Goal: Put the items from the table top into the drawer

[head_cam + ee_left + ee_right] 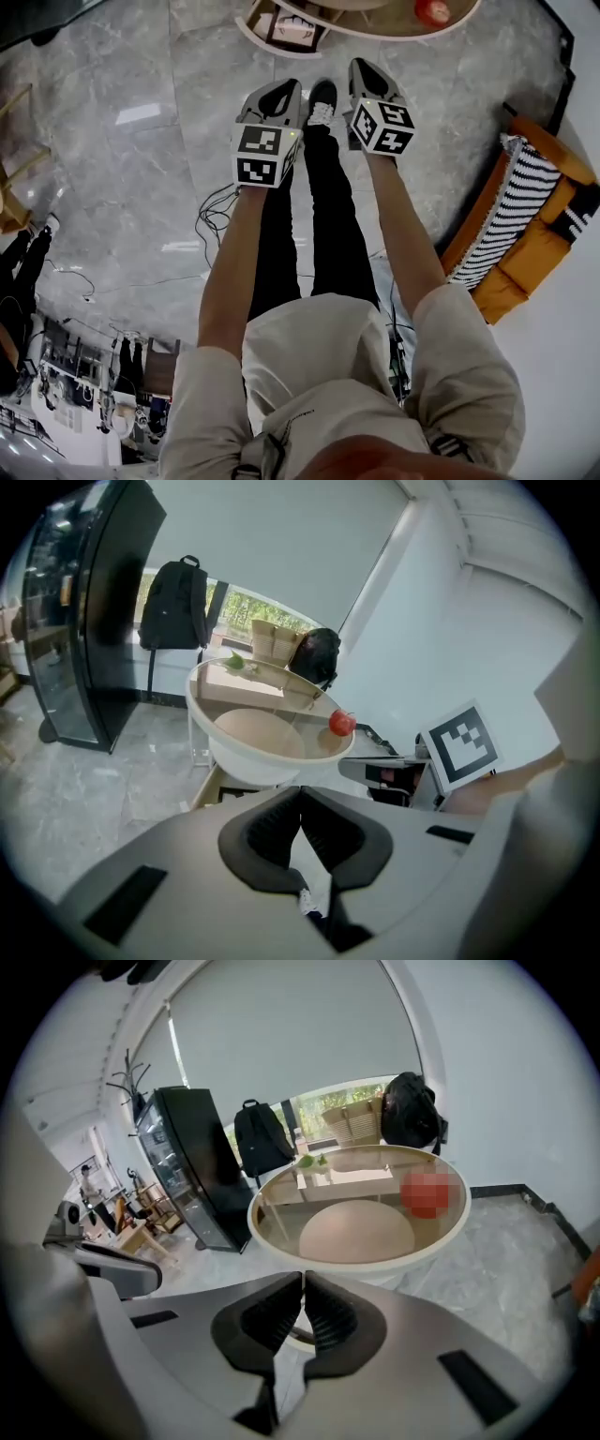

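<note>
Head view: both arms reach toward the top of the frame. The left gripper (274,94) and right gripper (368,73) hang over bare floor, short of the round table (328,28) at the upper edge. The red fruit (433,11) sits on it at the upper right. The white-rimmed box (286,28) under the table's left end looks like the open drawer.

Left gripper view: the jaws are pressed together at the tips with nothing between them. The table fills mid-frame, with the red fruit (341,723) near its right rim and a small green item (234,661) at the far left. Only here does the drawer (208,785) show clearly as pulled out below the top, lower left of it.

Right gripper view: these jaws are also closed and empty. The drawer does not show here, but the green item (307,1160) and the whole glass top do; the fruit is blurred.

This is likely the approach. To do it well, the jaws should spread before reaching the rim. The right gripper suits the fruit – come in above the glass and close gently around its middle.
</note>
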